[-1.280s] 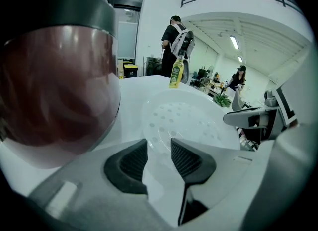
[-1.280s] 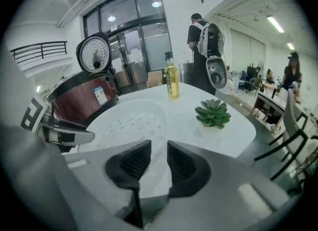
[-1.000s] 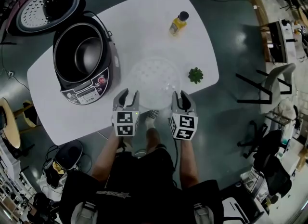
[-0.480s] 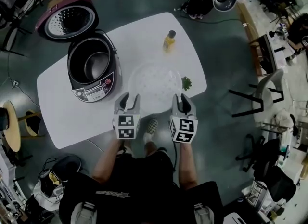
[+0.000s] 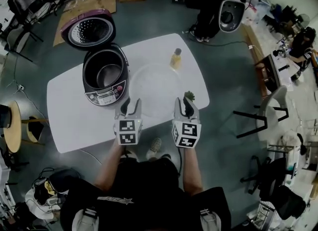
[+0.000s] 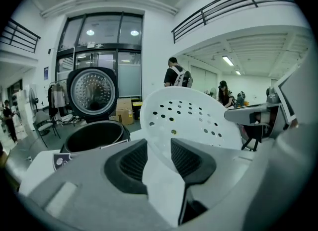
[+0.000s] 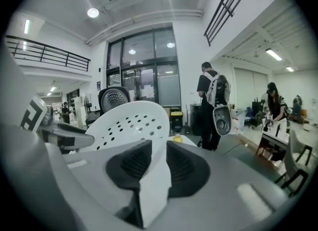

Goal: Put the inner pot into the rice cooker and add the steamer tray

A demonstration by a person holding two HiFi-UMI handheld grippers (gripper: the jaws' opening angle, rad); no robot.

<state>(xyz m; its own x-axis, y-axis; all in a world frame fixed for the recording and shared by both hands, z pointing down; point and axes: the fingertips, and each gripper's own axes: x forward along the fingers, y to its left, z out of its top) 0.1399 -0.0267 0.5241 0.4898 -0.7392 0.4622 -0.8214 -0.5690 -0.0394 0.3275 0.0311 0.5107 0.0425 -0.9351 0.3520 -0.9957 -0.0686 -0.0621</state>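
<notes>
Both my claws have come up since a second ago, and the white round perforated plastic steamer tray (image 5: 155, 83), which was lying on the white rounded worktop (image 5: 74, 113), is now hanging clear above it. My left claw (image 5: 130, 107) is pinching the tray's near left rim and my right claw (image 5: 185, 105) is pinching its near right rim, each pair of jaws narrowed onto the thin plastic. The tray is tilting so that its holed floor is facing back toward me. To its left the dark rice cooker (image 5: 103, 97) is sitting on the worktop with its round purple-edged lid (image 5: 88, 30) standing open and the dark metal inner pot (image 5: 108, 76) already sitting inside. A small yellow bottle (image 5: 175, 58) is standing beyond the tray, and a little green plant (image 5: 189, 96) is standing just beside my right claw.
</notes>
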